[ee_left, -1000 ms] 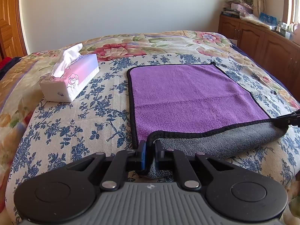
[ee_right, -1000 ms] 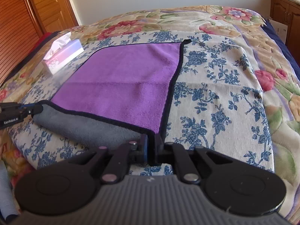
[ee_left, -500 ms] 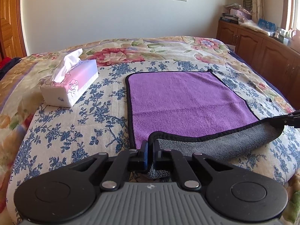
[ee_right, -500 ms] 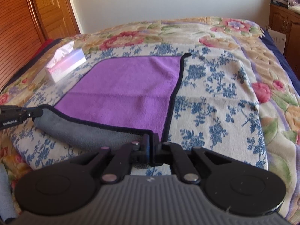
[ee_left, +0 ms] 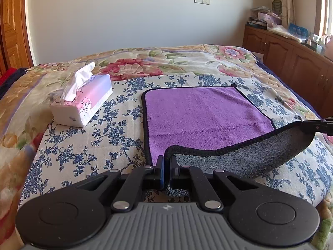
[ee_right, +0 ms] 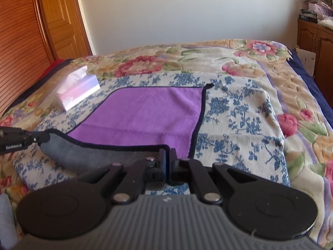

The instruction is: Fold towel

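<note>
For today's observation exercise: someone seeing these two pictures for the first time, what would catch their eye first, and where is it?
The purple towel lies in the middle of the flowered bedspread, its near edge lifted so the grey underside shows. The left gripper and right gripper each pinch a near corner, jaws shut on the black hem. A pink and white tissue box sits on the bed to the towel's left.

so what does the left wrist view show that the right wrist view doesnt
Only the left wrist view: the long row of wooden cabinets with clutter on top, and the right gripper from the side, pinching the towel's other near corner.

Only the right wrist view: the wooden door, slatted panel, and the left gripper from the side.

Both: the purple towel, near edge lifted showing grey underside, the tissue box, the floral bedspread, each view's own jaws shut on a corner.
</note>
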